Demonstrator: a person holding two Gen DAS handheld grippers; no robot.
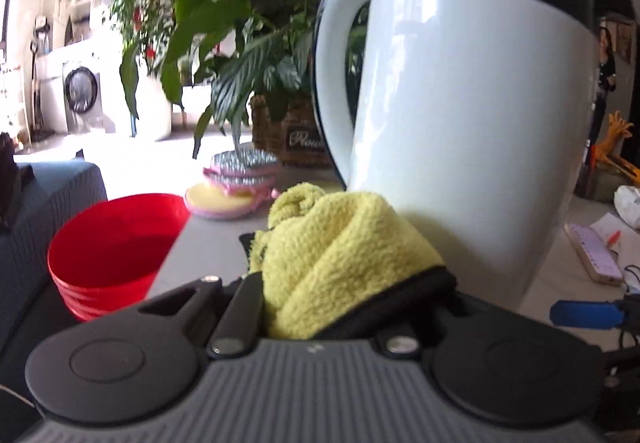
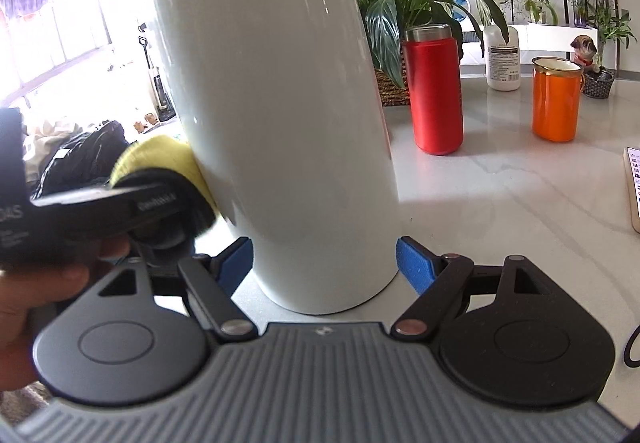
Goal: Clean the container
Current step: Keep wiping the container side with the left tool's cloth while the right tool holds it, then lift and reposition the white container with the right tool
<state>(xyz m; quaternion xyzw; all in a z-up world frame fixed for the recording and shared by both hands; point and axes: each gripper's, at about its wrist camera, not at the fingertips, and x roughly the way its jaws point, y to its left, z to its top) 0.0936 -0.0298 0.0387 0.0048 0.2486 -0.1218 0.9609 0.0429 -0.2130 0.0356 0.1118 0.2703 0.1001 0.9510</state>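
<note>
Item: white container (image 2: 280, 131), black band at the top, handle on its far side in the left wrist view. It stands upright on the pale bench (image 2: 500, 195), close to the bench's near edge.

Right gripper (image 2: 324, 263): my blue pads (image 2: 416, 263) sit either side of the container's base. They look pressed to its wall, which would steady it, though the left pad is partly hidden, so I count that a judgement.

Left gripper (image 1: 340, 283): tongs clamped on a bunched yellow cloth (image 1: 332, 243). The cloth touches the container's lower side wall.

Step in hand: wiping the outer wall, I judge. Next move calls for sweeping the cloth up and around the wall while my right keeps the base from twisting or sliding.

Pose: both grippers tilt gently downward toward the container, the left coming in from the side; a hand (image 2: 44, 283) shows behind it.

Also on the bench: red flask (image 2: 434, 91), orange mug (image 2: 556, 99), red bowl (image 1: 112, 247) at the bench's edge.
</note>
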